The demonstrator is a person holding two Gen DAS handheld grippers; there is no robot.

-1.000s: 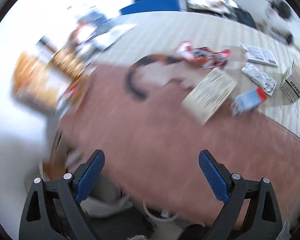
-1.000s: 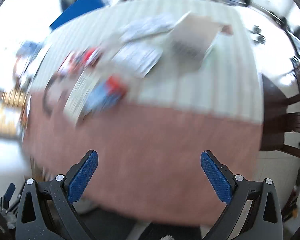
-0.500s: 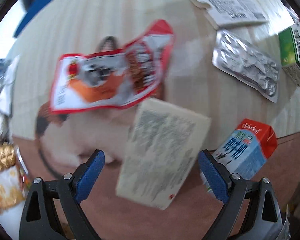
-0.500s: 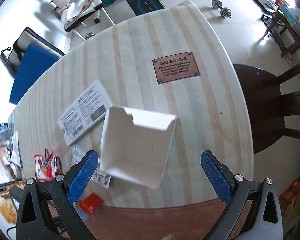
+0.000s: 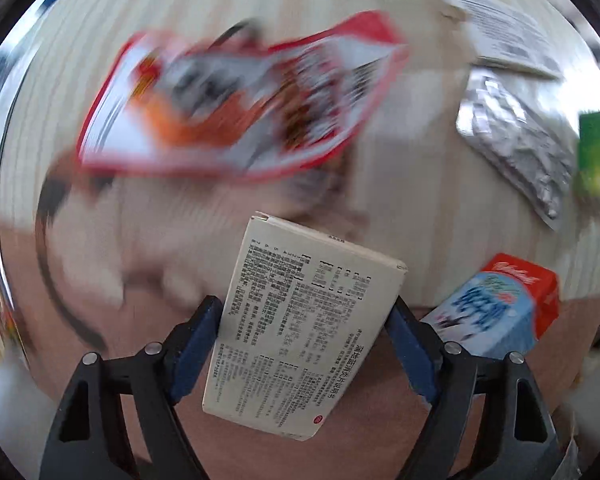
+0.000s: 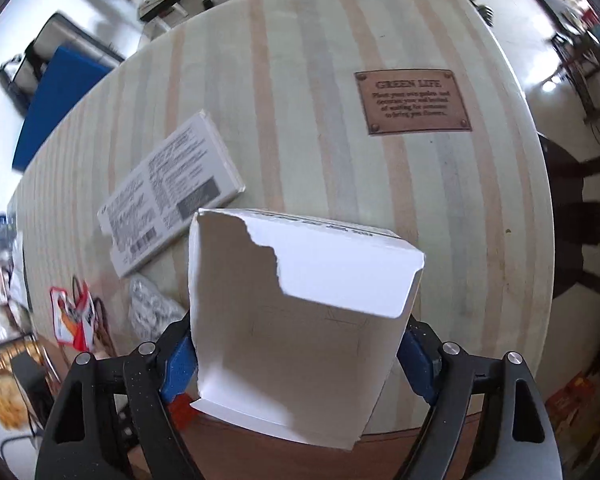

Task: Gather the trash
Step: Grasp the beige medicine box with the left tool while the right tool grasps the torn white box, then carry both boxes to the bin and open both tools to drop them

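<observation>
My left gripper (image 5: pixel 302 316) points down at the striped table (image 5: pixel 220 12). Its jaws are closing, and a cream medicine box (image 5: pixel 300 332) covered in printed text stands between them with both blue pads against its long sides. The jaws of my right gripper (image 6: pixel 296 344) are closing too, around a white cardboard box (image 6: pixel 292 320) with a torn open flap. Its blue pads touch the box's left and right walls. More trash lies on the table: a red snack wrapper (image 5: pixel 240 108), a foil blister pack (image 5: pixel 516 148) and a blue and red carton (image 5: pixel 496 308).
A flat white box with labels (image 6: pixel 168 192) lies left of the torn box, and a green carton (image 5: pixel 594 152) sits at the right edge. A brown plaque (image 6: pixel 412 102) is fixed to the tabletop. A dark chair (image 6: pixel 580 220) stands right of the table, a blue pad (image 6: pixel 60 96) beyond it.
Both grippers have come down close to the table. Each pair of jaws stood wide half a second ago and has since closed in against its box.
</observation>
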